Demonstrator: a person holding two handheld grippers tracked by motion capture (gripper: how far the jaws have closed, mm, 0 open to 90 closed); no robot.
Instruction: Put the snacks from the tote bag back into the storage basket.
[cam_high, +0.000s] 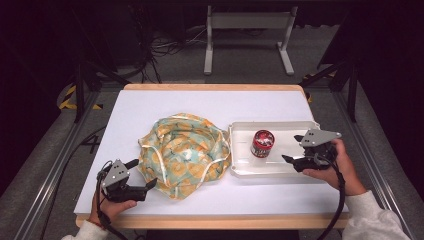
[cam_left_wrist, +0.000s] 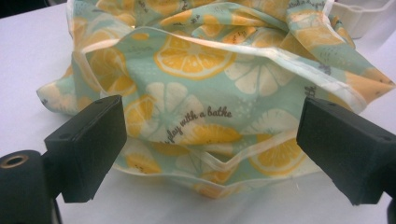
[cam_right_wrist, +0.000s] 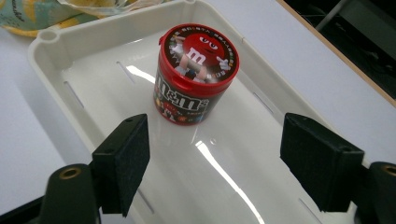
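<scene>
Here, the crumpled lemon-print fabric bag (cam_high: 184, 154) lies mid-table, soft and light; its hemmed edge at six o'clock suits the wide-open, empty left hand-held gripper (cam_high: 141, 174). The small red candy tub (cam_high: 262, 143), rigid and smooth-sided, stands in the white plastic tray (cam_high: 295, 167) before the open, empty right hand-held gripper (cam_high: 292, 148).

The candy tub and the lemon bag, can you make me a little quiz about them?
1. True or false: the red candy tub stands upright in the white tray.
2. What fruit is printed on the cloth bag?
3. Which is open? A. the left gripper alone B. the right gripper alone C. both

Key:
1. True.
2. Lemon slices.
3. C. Each pair of fingers is spread wide and holds nothing.
</scene>
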